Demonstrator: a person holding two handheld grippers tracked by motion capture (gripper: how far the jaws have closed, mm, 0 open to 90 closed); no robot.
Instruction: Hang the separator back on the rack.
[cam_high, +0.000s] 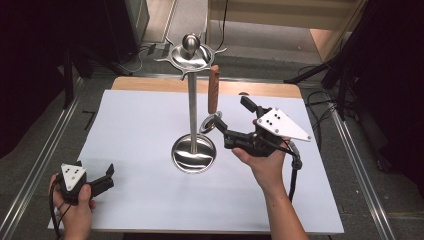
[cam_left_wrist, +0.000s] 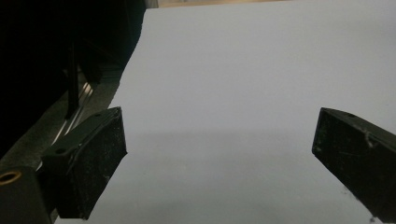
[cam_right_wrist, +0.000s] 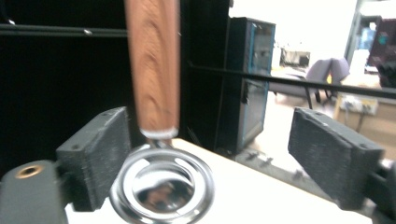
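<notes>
Your right claw (cam_high: 231, 117) is released, jaws spread wide, and grasps nothing. It sits level with the lower end of a hanging utensil (cam_high: 213, 92), a wooden-handled tool suspended from 1 hook of the steel rack (cam_high: 192, 100). The utensil's long axis runs vertical, wooden handle above, round metal ring head (cam_right_wrist: 162, 186) below. In the right gripper view the handle (cam_right_wrist: 153, 65) lies close to one jaw rather than centred between the 2, and the ring sits low between them. Judged from this, you would need to shift sideways to centre the handle before closing.

Your left claw (cam_high: 102, 181) is also released and empty, resting low at the near left of the white surface (cam_high: 135, 130), well apart from the rack. The right hand is clearly nearer.

The rack's dished base (cam_high: 194, 154) holds nothing.
</notes>
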